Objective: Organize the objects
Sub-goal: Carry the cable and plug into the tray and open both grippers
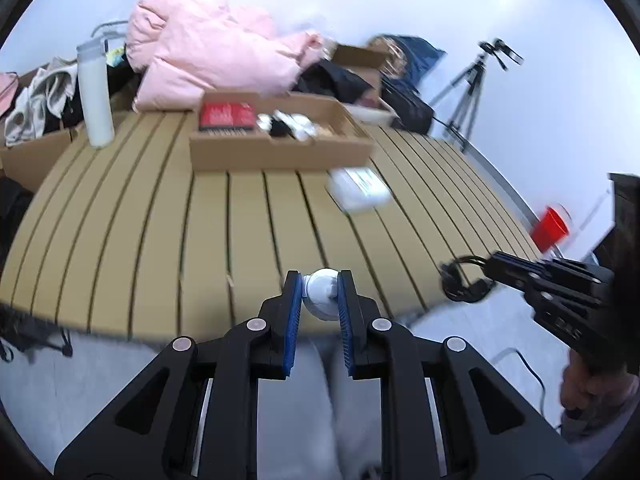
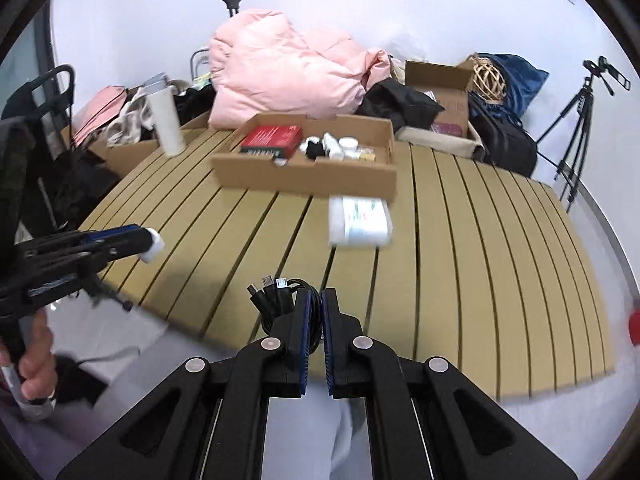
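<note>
My left gripper is shut on a small white jar, held above the near edge of the slatted wooden table; it also shows in the right wrist view at the left. My right gripper is shut on a coiled black cable bundle; it shows in the left wrist view at the right with the cable. A shallow cardboard tray at the table's far side holds a red box and several small white and black items. A white packet lies just in front of the tray.
A tall white bottle stands at the far left of the table. A pink jacket, bags and cardboard boxes are piled behind the tray. A tripod stands at the right. A red cup is beyond the table's right edge.
</note>
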A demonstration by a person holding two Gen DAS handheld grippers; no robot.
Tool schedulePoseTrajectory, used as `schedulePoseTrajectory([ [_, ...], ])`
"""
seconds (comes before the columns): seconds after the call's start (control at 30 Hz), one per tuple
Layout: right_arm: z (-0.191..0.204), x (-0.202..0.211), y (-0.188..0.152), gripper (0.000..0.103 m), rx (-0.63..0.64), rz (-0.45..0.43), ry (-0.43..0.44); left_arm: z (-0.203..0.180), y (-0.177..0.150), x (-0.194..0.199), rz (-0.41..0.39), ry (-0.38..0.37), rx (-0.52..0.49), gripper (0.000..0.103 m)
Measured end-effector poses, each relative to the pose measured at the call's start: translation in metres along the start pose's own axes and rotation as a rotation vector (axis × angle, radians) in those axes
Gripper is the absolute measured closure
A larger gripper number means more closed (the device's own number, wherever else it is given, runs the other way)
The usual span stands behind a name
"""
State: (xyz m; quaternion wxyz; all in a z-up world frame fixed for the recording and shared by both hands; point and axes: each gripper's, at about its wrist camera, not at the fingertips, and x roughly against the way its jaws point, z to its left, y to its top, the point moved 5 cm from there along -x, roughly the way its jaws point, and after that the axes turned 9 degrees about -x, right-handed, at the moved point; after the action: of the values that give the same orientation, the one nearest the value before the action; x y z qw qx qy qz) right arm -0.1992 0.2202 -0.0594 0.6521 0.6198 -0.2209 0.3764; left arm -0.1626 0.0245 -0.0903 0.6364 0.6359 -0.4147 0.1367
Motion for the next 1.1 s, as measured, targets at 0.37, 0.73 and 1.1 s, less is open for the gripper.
schedulePoseTrajectory([
  [0.37,0.012,0.027,-0.029,0.096,-0.041,-0.042,0.019,-0.034,0.007,0.031,-0.066,-0.052,-0.076,0.088],
  [0.73,-0.012,-0.011,0.008,0.096,-0.081,0.001,0.025,0.006,0.077,-0.002,-0.096,-0.057,-0.022,0.088],
  [1.1,-0.049,-0.161,0.229,0.096,-0.046,0.032,0.011,0.092,0.223,-0.175,0.065,0.035,0.075,0.088],
])
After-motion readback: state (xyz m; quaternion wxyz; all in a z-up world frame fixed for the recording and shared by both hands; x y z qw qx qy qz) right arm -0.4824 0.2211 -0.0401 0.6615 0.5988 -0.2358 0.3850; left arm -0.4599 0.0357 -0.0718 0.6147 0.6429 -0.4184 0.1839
